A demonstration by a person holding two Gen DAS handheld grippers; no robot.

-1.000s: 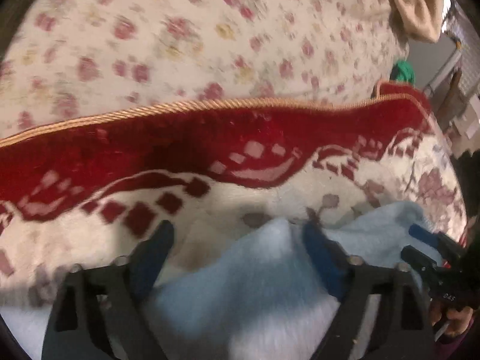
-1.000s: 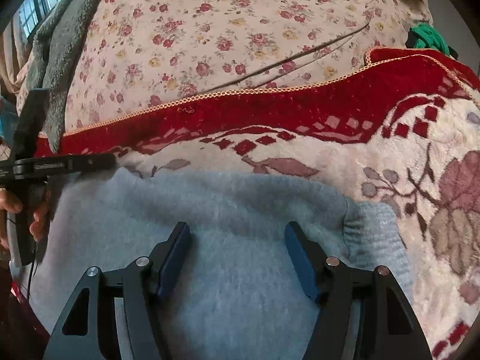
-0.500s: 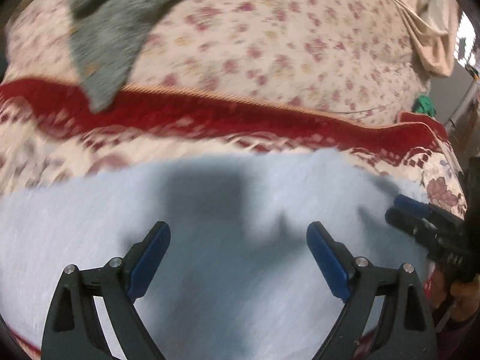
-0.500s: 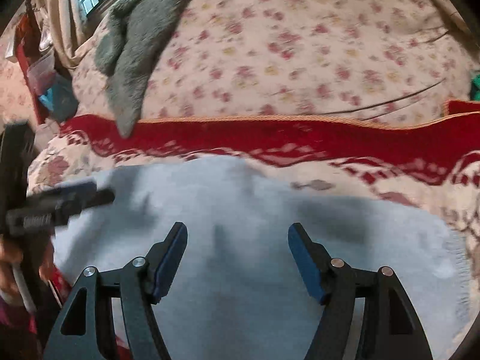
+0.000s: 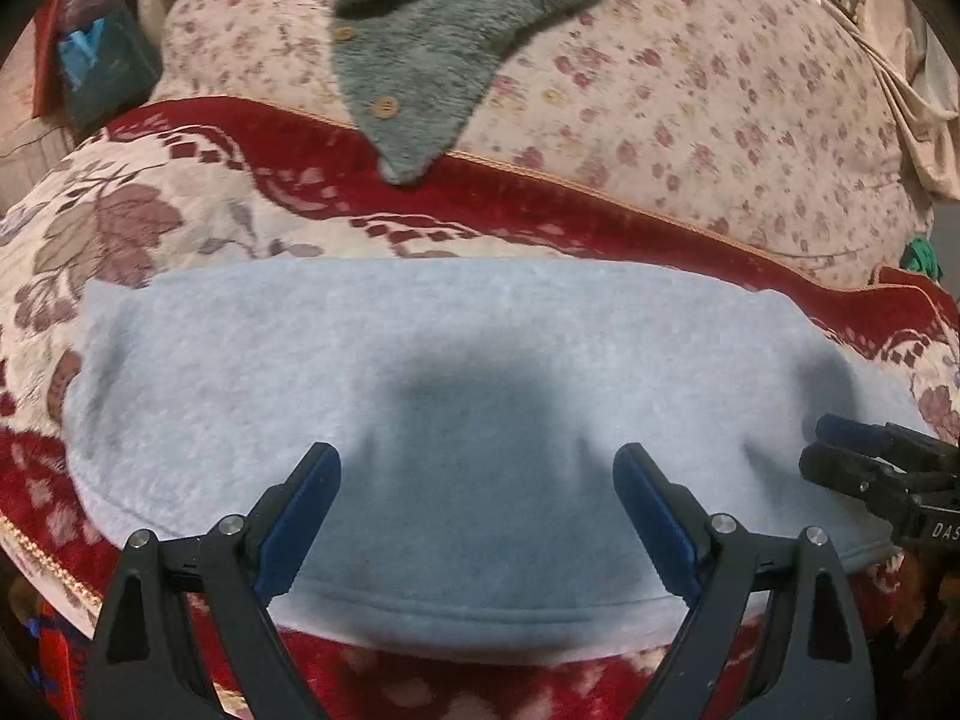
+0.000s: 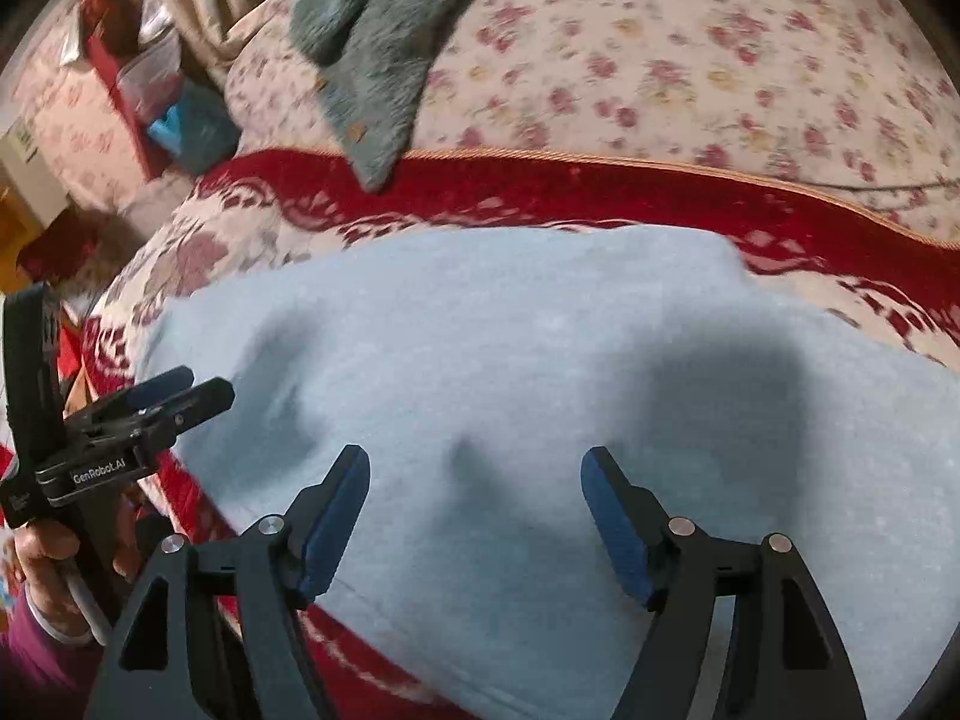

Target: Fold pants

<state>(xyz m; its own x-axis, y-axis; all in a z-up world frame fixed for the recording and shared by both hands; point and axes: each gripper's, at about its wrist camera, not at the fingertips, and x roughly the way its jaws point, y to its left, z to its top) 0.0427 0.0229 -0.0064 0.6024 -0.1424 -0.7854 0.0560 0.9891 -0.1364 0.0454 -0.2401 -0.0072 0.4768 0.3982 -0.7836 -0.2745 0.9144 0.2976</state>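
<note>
Light grey-blue fleece pants [image 5: 456, 360] lie folded flat on a red and cream patterned blanket [image 5: 540, 198]. They also fill the right wrist view [image 6: 540, 360]. My left gripper [image 5: 477, 474] is open and empty above the pants' near hem. It also shows at the left of the right wrist view [image 6: 180, 390]. My right gripper [image 6: 474, 474] is open and empty above the pants. It shows at the right edge of the left wrist view [image 5: 840, 450], beside the pants' right end.
A grey-green fleece garment with buttons [image 5: 432, 42] lies on the floral bedspread [image 5: 690, 90] behind the blanket. It also shows in the right wrist view [image 6: 384, 42]. A red and blue clutter [image 6: 156, 102] stands off the bed's left side.
Both grippers have pulled back and up from the pants, staying open. The views have swung left, so the whole folded pants and the grey-green garment now show.
</note>
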